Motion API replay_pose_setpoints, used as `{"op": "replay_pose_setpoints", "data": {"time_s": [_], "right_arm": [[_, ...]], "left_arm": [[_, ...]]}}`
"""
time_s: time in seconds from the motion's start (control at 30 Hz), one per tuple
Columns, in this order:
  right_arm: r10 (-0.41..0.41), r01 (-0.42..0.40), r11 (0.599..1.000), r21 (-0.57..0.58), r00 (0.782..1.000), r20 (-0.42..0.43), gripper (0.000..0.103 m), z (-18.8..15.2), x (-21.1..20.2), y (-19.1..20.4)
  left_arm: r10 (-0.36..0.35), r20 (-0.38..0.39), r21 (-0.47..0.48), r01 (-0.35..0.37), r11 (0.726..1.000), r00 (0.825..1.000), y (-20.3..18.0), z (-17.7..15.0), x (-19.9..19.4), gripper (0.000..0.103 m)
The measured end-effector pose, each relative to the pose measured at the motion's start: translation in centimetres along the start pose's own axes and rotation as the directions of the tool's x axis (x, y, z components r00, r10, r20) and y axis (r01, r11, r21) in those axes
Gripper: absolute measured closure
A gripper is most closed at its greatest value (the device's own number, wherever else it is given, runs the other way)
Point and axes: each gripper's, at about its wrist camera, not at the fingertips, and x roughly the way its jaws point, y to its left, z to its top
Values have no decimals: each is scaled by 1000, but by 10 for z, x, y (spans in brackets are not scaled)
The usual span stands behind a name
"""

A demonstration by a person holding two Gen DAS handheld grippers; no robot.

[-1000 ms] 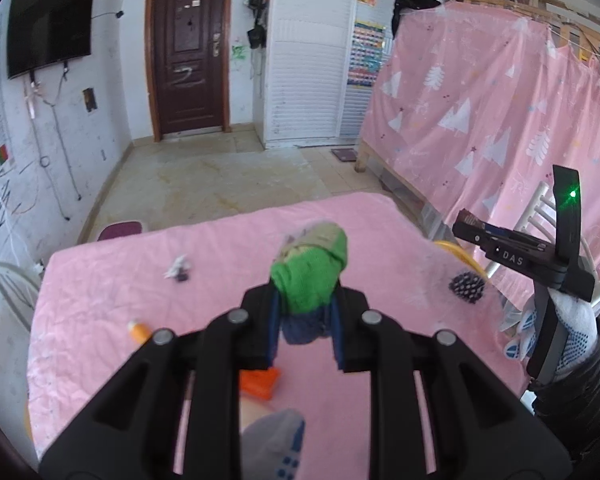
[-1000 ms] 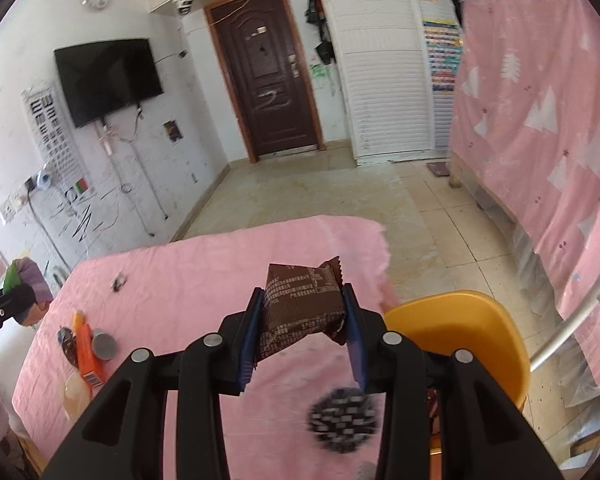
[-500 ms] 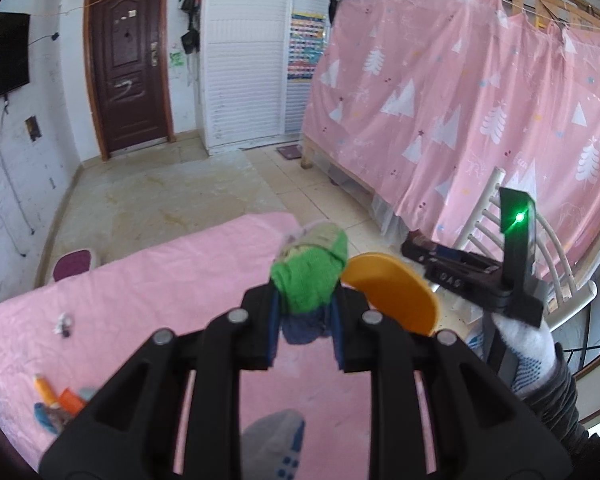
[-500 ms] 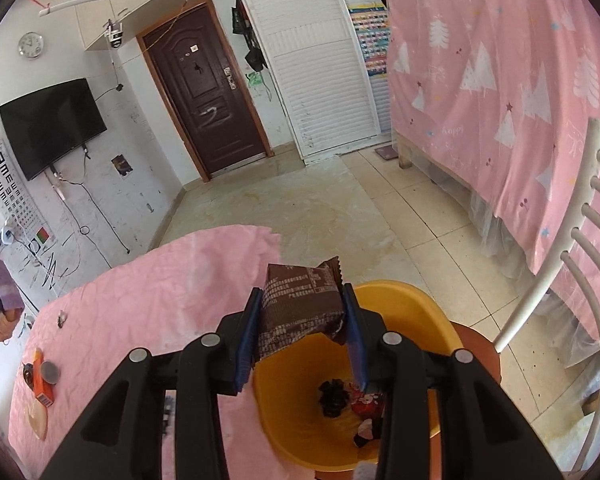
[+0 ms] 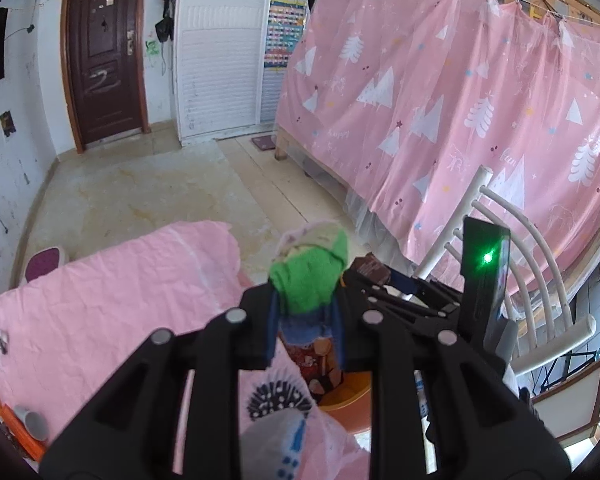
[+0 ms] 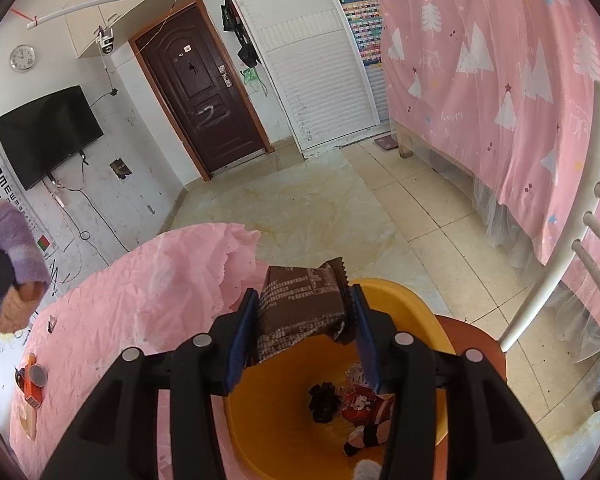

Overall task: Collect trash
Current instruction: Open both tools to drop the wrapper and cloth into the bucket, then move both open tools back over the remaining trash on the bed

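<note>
Above the yellow bin (image 6: 404, 304), the right gripper (image 6: 304, 312) has just been opening; its brown wrapper (image 6: 300, 308) sits loosely between the fingers. Release fully here. Left gripper (image 5: 306, 320) clamps a green wad (image 5: 312, 276); bring it over the bin before letting go.

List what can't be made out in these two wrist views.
- Left wrist: yellow bin mostly hidden behind the left gripper and its green wad.
- Right wrist: small print on the brown wrapper is too small; whether the pads, which just opened, still grip it is unclear.
- Right wrist: bin's near rim is cut off.
</note>
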Motion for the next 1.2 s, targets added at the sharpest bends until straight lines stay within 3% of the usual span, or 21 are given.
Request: {"op": "replay_pose_setpoints", "data": {"time_s": [0.13,0.4,0.83,1.2], "right_arm": [[16,-16,1000,26,1000,-1,56,-4,3,-14],[25,-25,998,52,1000,5,53,-7,3,-26],[3,-3,998,68,1000,-9,53,-13,1,-35],[-9,9,999,35,1000,-7,53,-14,-9,-16]], "left_arm": [[1,-12,-4,-1,1000,1000,-7,3,15,83],[13,-51,-12,-14,1000,999,-18,8,44,82],[20,-73,-42,-23,999,997,-12,10,58,53],[14,-52,-38,-16,999,999,-9,9,43,52]]}}
